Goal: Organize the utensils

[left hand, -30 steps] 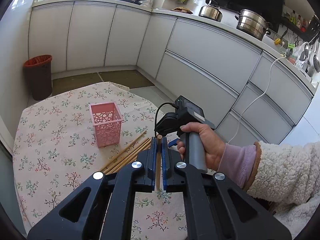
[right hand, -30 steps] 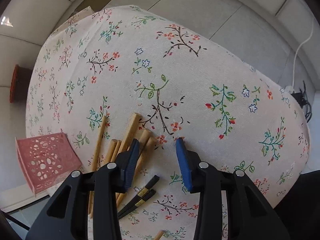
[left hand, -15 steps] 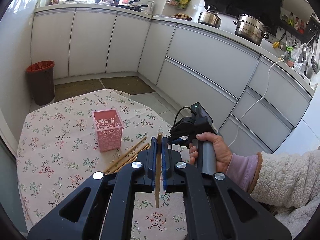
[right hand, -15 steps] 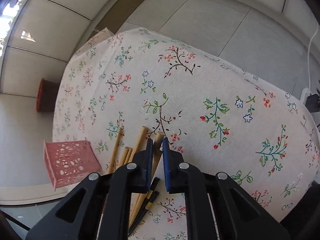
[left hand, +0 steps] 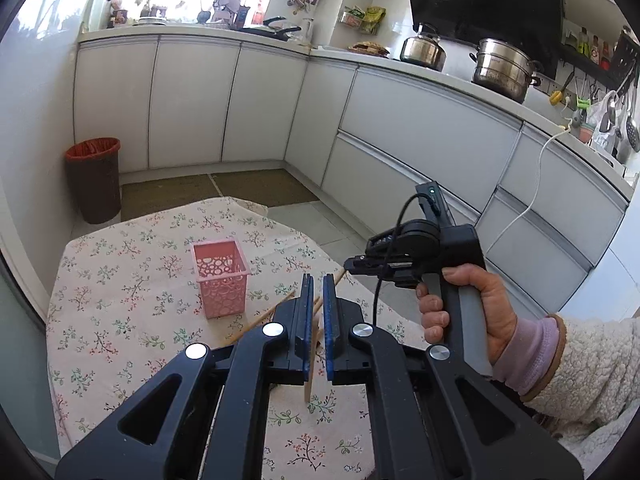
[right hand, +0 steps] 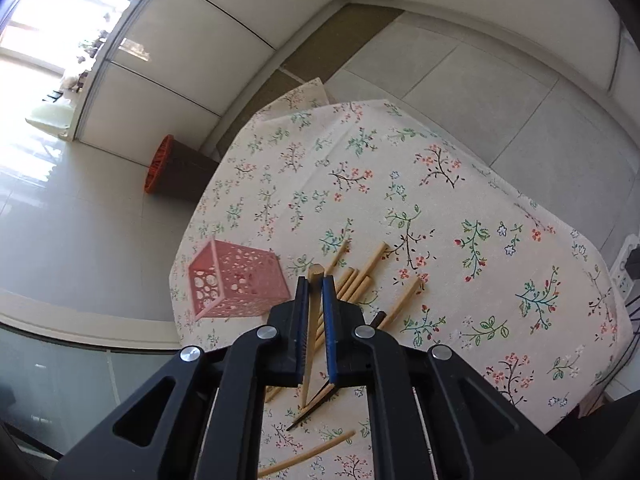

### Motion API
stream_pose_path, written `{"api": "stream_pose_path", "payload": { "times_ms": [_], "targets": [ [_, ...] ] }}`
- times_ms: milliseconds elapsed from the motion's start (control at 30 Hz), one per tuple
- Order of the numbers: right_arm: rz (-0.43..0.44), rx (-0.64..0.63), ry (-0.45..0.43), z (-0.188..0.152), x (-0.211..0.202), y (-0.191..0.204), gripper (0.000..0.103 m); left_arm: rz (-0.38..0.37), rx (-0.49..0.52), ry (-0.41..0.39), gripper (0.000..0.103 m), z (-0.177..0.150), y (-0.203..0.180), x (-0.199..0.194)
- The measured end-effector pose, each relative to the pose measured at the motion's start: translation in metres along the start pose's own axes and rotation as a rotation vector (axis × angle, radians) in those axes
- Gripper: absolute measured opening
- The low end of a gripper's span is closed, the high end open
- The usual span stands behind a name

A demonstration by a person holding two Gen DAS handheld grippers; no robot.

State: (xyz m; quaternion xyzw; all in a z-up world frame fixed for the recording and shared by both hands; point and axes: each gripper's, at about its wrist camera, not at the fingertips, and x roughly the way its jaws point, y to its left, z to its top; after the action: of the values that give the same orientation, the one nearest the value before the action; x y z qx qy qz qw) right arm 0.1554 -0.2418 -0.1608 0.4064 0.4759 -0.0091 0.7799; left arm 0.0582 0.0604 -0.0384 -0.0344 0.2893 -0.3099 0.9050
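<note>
A pink perforated basket [left hand: 221,276] stands upright on the floral tablecloth [left hand: 120,312]; it also shows in the right wrist view [right hand: 236,280]. My left gripper [left hand: 316,292] is shut on a wooden chopstick [left hand: 310,380] that hangs down between the pads, above the table. My right gripper [right hand: 316,292] is shut on a wooden chopstick [right hand: 314,312], lifted above the pile. Several wooden chopsticks [right hand: 368,276] lie on the cloth right of the basket, with a dark pair [right hand: 316,400] among them. The right gripper also shows in the left wrist view [left hand: 352,266].
A dark bin with a red liner [left hand: 94,180] stands on the floor beyond the table. White kitchen cabinets [left hand: 400,140] run along the back and right. One loose chopstick [right hand: 308,454] lies near the table's front edge.
My right gripper closed on a chopstick from the pile and lifted it. Both grippers rose higher above the table, and the left chopstick has slid lower between its pads.
</note>
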Motion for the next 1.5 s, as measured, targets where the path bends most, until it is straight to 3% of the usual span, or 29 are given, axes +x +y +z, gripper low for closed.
{"api": "stream_pose_path", "payload": {
  "times_ms": [300, 333, 433, 533, 600, 733, 800, 967, 1167, 1267, 1333, 1367, 1400, 1467, 1500],
  "targets": [
    [0.063, -0.218, -0.091, -0.012, -0.088, 0.044, 0.006, 0.083, -0.026, -0.072, 0.005, 0.03, -0.007, -0.029],
    [0.071, -0.236, -0.091, -0.013, -0.094, 0.047, 0.001, 0.09, -0.025, -0.067, 0.005, 0.033, -0.009, -0.03],
    [0.089, -0.276, -0.096, -0.018, -0.111, 0.056, 0.0, 0.138, -0.087, 0.002, 0.006, 0.036, 0.001, -0.025],
    [0.09, -0.306, -0.093, -0.022, -0.12, 0.061, 0.0, 0.2, -0.37, 0.223, 0.012, 0.017, 0.055, 0.003],
    [0.083, -0.302, -0.084, -0.022, -0.118, 0.056, 0.0, 0.278, -0.55, 0.363, 0.018, -0.014, 0.1, 0.022],
    [0.034, -0.18, -0.002, -0.008, -0.085, 0.015, 0.001, 0.453, -0.888, 0.561, 0.027, -0.09, 0.174, 0.047],
    [-0.01, -0.101, 0.018, -0.002, -0.066, -0.016, 0.004, 0.487, -1.01, 0.596, 0.027, -0.12, 0.198, 0.051],
    [-0.089, 0.044, 0.088, 0.004, -0.026, -0.08, 0.008, 0.632, -1.13, 0.598, 0.03, -0.148, 0.223, 0.064],
    [-0.151, 0.11, 0.112, 0.013, 0.002, -0.111, 0.026, 0.725, -1.218, 0.573, 0.032, -0.152, 0.228, 0.081],
    [-0.181, 0.126, 0.116, 0.021, 0.016, -0.115, 0.032, 0.789, -1.188, 0.583, 0.037, -0.146, 0.222, 0.092],
    [-0.21, 0.133, 0.123, 0.027, 0.028, -0.116, 0.036, 0.841, -1.117, 0.6, 0.036, -0.141, 0.215, 0.101],
    [-0.221, 0.14, 0.129, 0.03, 0.035, -0.116, 0.038, 0.864, -1.07, 0.603, 0.033, -0.138, 0.21, 0.106],
    [-0.232, 0.151, 0.133, 0.033, 0.042, -0.116, 0.04, 0.874, -1.025, 0.592, 0.022, -0.136, 0.206, 0.109],
    [-0.247, 0.163, 0.138, 0.039, 0.055, -0.115, 0.04, 0.871, -0.975, 0.567, 0.01, -0.133, 0.201, 0.112],
    [-0.255, 0.167, 0.143, 0.042, 0.062, -0.114, 0.04, 0.86, -0.957, 0.554, 0.008, -0.133, 0.2, 0.112]
  ]
}}
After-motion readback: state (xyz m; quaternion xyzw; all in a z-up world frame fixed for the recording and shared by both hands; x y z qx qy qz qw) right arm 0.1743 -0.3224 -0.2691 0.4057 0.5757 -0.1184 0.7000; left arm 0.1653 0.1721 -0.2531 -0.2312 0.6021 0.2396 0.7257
